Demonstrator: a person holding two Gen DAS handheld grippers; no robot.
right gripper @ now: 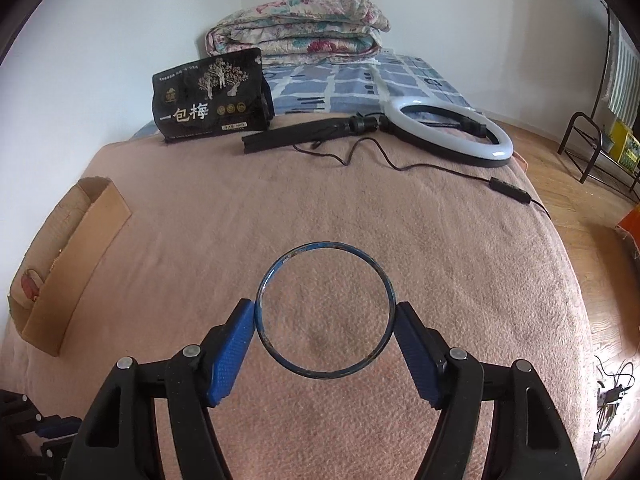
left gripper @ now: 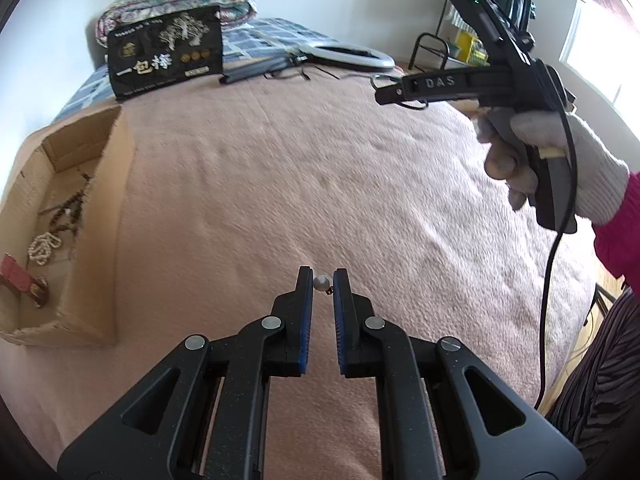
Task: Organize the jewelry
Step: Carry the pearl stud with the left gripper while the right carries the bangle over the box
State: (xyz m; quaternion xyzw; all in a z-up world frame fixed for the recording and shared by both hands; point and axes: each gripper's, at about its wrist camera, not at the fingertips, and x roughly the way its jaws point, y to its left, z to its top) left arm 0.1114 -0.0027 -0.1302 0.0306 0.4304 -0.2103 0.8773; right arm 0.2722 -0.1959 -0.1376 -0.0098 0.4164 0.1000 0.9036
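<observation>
Furthest left we count one cardboard box (left gripper: pixel 64 240) on the pink blanket (left gripper: pixel 320 184), its top open. Inside it we make out one white pearl strand (left gripper: pixel 42 248), one pink strap with a metal buckle (left gripper: pixel 24 280) and a dark tangle of chains (left gripper: pixel 68 208) that we cannot count apart.

Right of the box, our left gripper (left gripper: pixel 322 282) points forward just above the blanket, its two blue-padded jaws drawn nearly together on one pearl earring (left gripper: pixel 322 281); the pearl sits between the tips with a small dark fitting at its lower right.

Further right, our right gripper (right gripper: pixel 325 316) is raised well above the bed in a white-gloved hand (left gripper: pixel 560 168), its cable hanging down. Its jaws stand wide, pressing either side of one blue bangle (right gripper: pixel 325 310), which lies roughly flat across the tips with the blanket showing through its centre.

Toward the head of the bed we see one black snack bag (right gripper: pixel 210 98) standing upright, one ring light (right gripper: pixel 452 130) lying flat with its folded black stand (right gripper: pixel 304 132) and trailing cord, and one folded floral quilt (right gripper: pixel 300 28) on a blue checked sheet (right gripper: pixel 360 80). A black metal rack (right gripper: pixel 592 148) stands on the wooden floor at far right. Nothing lies between either gripper and the box.
</observation>
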